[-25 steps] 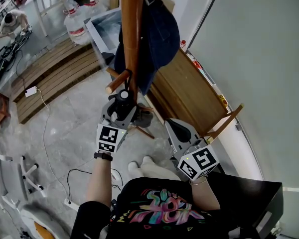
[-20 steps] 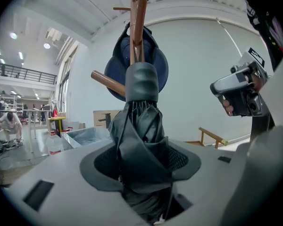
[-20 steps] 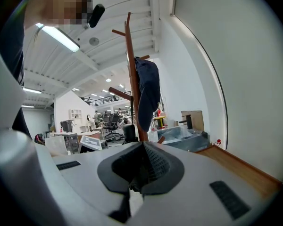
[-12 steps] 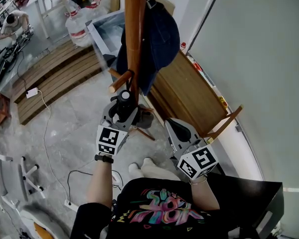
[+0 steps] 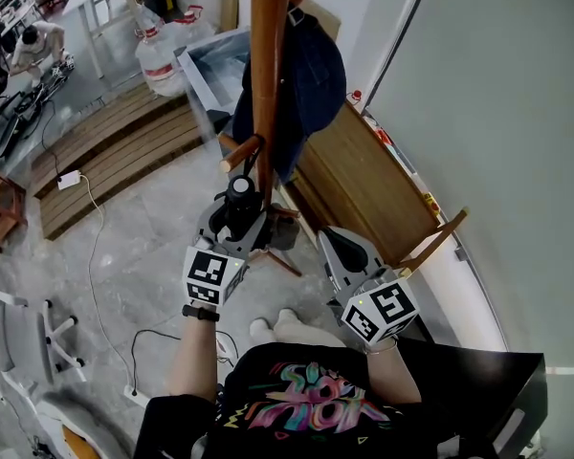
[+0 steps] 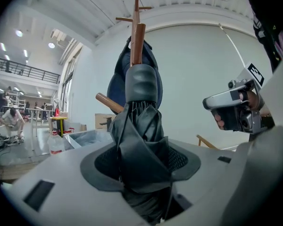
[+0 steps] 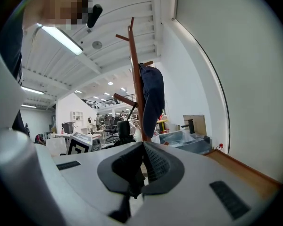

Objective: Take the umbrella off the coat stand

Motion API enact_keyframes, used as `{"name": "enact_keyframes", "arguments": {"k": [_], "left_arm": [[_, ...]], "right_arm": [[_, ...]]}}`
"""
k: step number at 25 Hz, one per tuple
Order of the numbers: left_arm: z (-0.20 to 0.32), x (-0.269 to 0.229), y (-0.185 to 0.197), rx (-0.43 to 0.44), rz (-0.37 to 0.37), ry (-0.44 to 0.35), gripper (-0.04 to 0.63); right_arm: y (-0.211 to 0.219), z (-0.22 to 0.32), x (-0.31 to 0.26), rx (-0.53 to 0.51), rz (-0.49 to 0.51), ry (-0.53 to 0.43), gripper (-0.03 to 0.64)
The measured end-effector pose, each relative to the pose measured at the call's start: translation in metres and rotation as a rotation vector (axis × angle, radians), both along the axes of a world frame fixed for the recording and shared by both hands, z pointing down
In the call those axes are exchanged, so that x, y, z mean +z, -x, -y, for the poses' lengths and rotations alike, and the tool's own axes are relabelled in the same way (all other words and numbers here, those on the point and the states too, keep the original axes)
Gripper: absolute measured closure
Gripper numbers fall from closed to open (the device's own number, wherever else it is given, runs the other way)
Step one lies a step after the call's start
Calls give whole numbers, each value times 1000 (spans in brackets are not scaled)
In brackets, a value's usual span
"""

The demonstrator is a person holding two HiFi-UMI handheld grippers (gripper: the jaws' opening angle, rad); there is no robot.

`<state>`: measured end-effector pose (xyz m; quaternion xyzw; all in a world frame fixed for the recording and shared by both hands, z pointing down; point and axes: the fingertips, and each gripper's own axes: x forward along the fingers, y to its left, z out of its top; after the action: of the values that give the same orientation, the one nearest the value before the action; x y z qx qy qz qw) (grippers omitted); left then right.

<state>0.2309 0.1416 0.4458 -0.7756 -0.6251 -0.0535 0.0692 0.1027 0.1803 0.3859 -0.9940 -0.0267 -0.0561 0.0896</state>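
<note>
A folded black umbrella (image 5: 239,199) stands upright between the jaws of my left gripper (image 5: 236,220), which is shut on its fabric body (image 6: 141,140). It is held close against the wooden coat stand (image 5: 268,65), just below a side peg (image 5: 241,151). A thin strap runs from the umbrella's top up to that peg. A dark blue garment (image 5: 311,75) hangs on the stand's far side. My right gripper (image 5: 340,251) hovers lower right of the stand, shut with nothing in it (image 7: 141,147). From the right gripper view the umbrella (image 7: 124,130) shows beside the pole.
A low wooden cabinet (image 5: 364,180) runs along the white wall on the right. The stand's legs (image 5: 279,256) spread near the person's feet. A grey tub (image 5: 210,60) and water jugs (image 5: 158,55) sit behind. A cable (image 5: 91,228) crosses the floor at left.
My left gripper has lifted a little with the umbrella in it, closer under the peg. My right gripper has kept its place.
</note>
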Motion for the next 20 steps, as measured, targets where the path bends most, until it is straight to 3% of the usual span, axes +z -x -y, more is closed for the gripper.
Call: {"name": "enact_keyframes", "arguments": {"k": [20], "left_arm": [[41, -55, 24, -18, -48, 44, 341]], "right_arm": [[-3, 16, -22, -39, -61, 17, 601]]}}
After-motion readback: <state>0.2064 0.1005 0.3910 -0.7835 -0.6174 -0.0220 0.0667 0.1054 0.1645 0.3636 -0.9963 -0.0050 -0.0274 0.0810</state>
